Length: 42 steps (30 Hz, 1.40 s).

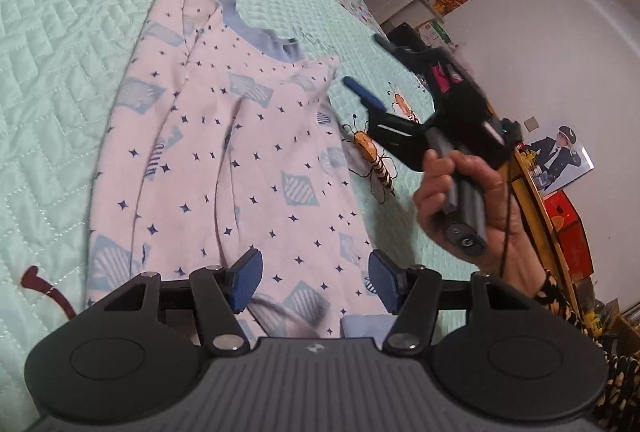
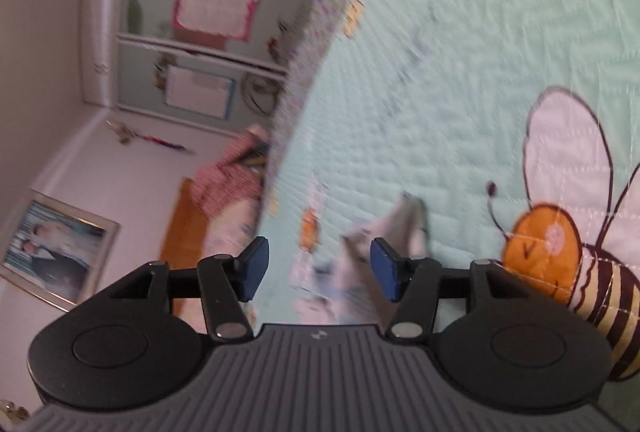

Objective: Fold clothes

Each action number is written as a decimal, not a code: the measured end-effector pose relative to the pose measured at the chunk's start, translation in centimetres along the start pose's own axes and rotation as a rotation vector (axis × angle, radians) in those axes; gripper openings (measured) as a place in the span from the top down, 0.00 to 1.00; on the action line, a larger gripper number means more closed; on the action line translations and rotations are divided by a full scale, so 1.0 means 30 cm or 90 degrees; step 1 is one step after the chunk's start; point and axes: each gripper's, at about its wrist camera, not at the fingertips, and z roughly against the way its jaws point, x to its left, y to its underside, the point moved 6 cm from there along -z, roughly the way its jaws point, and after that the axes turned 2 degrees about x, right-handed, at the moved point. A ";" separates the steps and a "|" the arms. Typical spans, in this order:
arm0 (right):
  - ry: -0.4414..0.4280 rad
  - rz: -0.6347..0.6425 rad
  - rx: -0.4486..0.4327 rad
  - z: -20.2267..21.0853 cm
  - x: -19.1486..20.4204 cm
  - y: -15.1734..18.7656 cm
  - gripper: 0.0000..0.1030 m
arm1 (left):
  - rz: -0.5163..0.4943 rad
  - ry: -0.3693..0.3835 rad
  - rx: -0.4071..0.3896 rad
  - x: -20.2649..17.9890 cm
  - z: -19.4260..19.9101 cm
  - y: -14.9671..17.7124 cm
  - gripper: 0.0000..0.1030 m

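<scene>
Left tongs [image 1: 314, 282] gape empty just above the hem of the pale star-printed cotton top [image 1: 240, 159]; right tongs [image 2: 316, 268] also unclenched, beside its shoulder; one sleeve looks folded, rest remains.

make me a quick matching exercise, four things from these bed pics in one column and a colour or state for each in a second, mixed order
Things:
1. shirt
2. shirt's collar
3. quilt
4. left gripper

Colour or state:
A. mint green, quilted, with bees
B. open, nothing pinched
C. plain pale blue
D. white with dark stars, lying flat

Pairs: 1-D, 2-C, 3-A, 4-B
</scene>
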 end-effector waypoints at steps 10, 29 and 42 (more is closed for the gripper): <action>0.017 0.040 0.058 -0.100 0.023 0.025 0.42 | 0.023 -0.002 -0.031 -0.022 0.027 -0.050 0.37; -0.028 0.040 0.080 -0.094 0.072 0.073 0.37 | 0.069 -0.012 -0.049 0.032 0.056 -0.049 0.36; 0.001 0.151 0.155 0.055 0.171 0.226 0.36 | 0.080 -0.039 -0.064 0.035 0.163 0.005 0.36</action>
